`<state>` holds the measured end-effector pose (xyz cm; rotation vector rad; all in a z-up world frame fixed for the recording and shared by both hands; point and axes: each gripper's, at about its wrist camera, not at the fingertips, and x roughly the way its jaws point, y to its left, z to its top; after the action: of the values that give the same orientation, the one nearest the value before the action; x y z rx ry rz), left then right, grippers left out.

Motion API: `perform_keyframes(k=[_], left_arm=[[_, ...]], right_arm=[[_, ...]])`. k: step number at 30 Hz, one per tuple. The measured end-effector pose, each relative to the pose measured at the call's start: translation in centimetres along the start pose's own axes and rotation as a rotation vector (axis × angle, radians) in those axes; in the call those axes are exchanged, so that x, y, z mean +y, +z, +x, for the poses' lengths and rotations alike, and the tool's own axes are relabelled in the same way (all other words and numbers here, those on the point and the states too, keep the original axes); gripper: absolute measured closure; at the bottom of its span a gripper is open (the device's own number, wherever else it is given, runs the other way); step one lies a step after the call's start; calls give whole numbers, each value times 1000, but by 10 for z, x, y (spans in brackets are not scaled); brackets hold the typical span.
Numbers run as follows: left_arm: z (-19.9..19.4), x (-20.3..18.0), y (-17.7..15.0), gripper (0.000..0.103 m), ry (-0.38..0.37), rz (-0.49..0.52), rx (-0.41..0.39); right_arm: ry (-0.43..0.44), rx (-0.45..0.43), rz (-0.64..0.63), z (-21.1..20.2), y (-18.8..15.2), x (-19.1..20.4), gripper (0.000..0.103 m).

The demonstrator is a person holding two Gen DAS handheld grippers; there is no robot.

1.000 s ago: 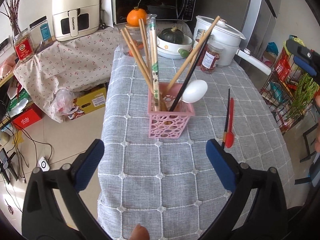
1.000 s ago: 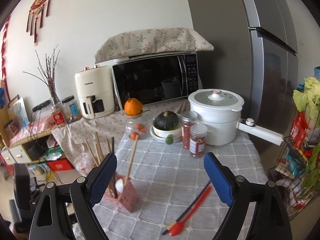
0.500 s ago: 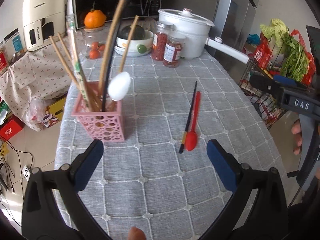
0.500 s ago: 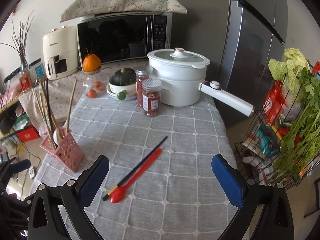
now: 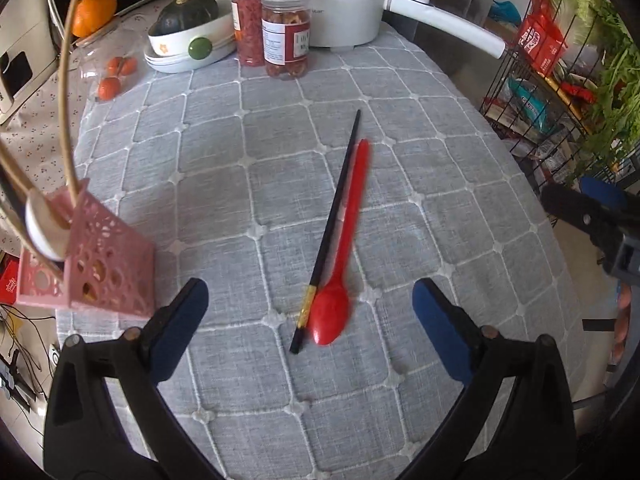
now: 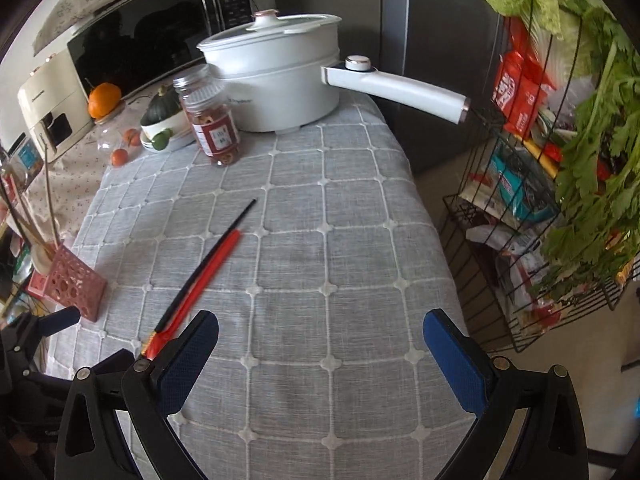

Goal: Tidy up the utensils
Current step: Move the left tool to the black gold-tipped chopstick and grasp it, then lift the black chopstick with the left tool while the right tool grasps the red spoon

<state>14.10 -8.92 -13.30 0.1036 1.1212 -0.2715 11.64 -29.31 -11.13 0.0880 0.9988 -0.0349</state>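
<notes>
A red spoon and a black chopstick lie side by side on the grey checked tablecloth. My left gripper is open and empty, low over the cloth with the spoon's bowl between its fingers. A pink perforated utensil holder with wooden chopsticks and a white spoon stands to its left. My right gripper is open and empty over the cloth, right of the spoon and chopstick. The holder shows at that view's left edge.
At the table's back stand a white pot with a long handle, two red-filled jars, a bowl with a green squash and a microwave. A wire rack with greens stands off the table's right edge.
Both grippers have swung right and come down toward the table. The left one now frames the red spoon and black chopstick, with the pink holder shifted to its left edge.
</notes>
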Motion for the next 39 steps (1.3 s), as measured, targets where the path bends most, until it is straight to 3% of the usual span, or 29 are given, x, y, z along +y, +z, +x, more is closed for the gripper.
perform_keyframes(k=[3, 8, 13, 23, 25, 30, 39], left_arm=[[17, -2, 18, 20, -15, -14, 16], [50, -4, 47, 69, -65, -56, 73], [73, -12, 60, 90, -75, -35, 110], [91, -29, 73, 91, -53, 19, 157], [89, -32, 72, 94, -31, 20, 134], [65, -28, 58, 96, -45, 53, 94], [-24, -8, 12, 96, -145, 101, -40]], right_arm=[[4, 27, 25, 7, -1, -10, 0], [2, 83, 44, 22, -4, -17, 0], [21, 108, 75, 27, -4, -22, 0], [37, 124, 93, 31, -2, -24, 0], [34, 133, 86, 33, -3, -22, 0], [30, 152, 75, 36, -5, -18, 0], [57, 169, 82, 40, -5, 0, 0]])
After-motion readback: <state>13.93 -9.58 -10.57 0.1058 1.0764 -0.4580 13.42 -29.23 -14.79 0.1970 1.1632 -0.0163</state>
